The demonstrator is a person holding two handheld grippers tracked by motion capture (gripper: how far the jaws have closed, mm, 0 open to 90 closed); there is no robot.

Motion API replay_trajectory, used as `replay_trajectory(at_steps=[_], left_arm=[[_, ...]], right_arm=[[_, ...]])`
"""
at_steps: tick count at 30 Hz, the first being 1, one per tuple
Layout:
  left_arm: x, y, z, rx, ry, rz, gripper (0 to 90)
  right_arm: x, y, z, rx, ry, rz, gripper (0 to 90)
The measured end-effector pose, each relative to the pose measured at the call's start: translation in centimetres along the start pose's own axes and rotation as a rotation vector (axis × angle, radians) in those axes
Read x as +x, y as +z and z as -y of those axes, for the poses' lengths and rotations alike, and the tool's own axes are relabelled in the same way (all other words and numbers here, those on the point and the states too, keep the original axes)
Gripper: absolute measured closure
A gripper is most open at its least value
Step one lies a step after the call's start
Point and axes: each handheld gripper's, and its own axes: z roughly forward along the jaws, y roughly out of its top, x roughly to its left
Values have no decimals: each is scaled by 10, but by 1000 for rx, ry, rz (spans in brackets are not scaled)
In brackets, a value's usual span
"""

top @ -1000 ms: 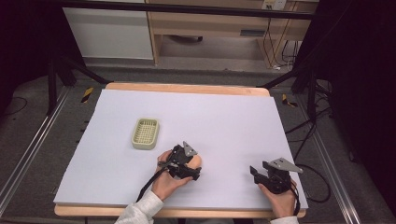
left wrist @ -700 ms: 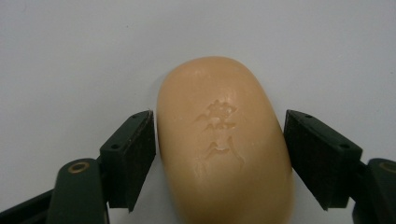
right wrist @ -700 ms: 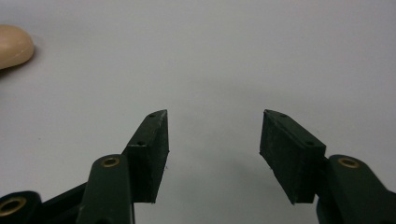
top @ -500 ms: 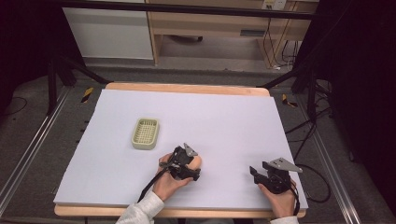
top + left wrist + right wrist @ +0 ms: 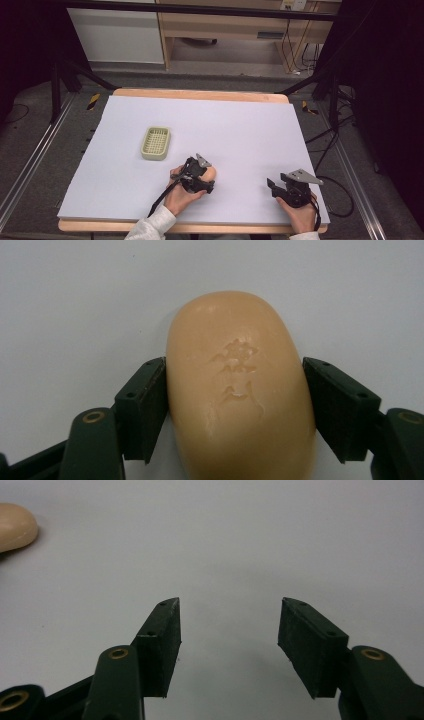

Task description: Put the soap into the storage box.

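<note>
The left hand-held gripper [image 5: 235,405] has a peach bar of soap [image 5: 239,390] between its two black pads. It looks like both pads press on the soap's sides, though on the right side the view is too close to be sure. The soap lies on the pale surface [image 5: 250,130], near the front edge, and the little green soap dish [image 5: 156,143] sits a bit away, up and to the left. Soap is smooth and round, so it could pop out like a slippery fish if the squeeze is too weak or too far toward one end. It could also twist and drop on the way to the dish. The right hand-held gripper [image 5: 229,630] rests at the side with its jaws spread apart, pinching nothing.
</note>
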Motion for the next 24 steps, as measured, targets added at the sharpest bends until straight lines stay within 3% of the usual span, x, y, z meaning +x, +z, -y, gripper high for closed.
replay_trajectory(at_steps=[15,24], left_arm=[[-1,-4,0,2,17,24,303],[-1,-16,-1,-15,29,33,306]], right_arm=[[-1,-1,0,3,2,-4,422],[-1,-2,1,0,2,-4,421]])
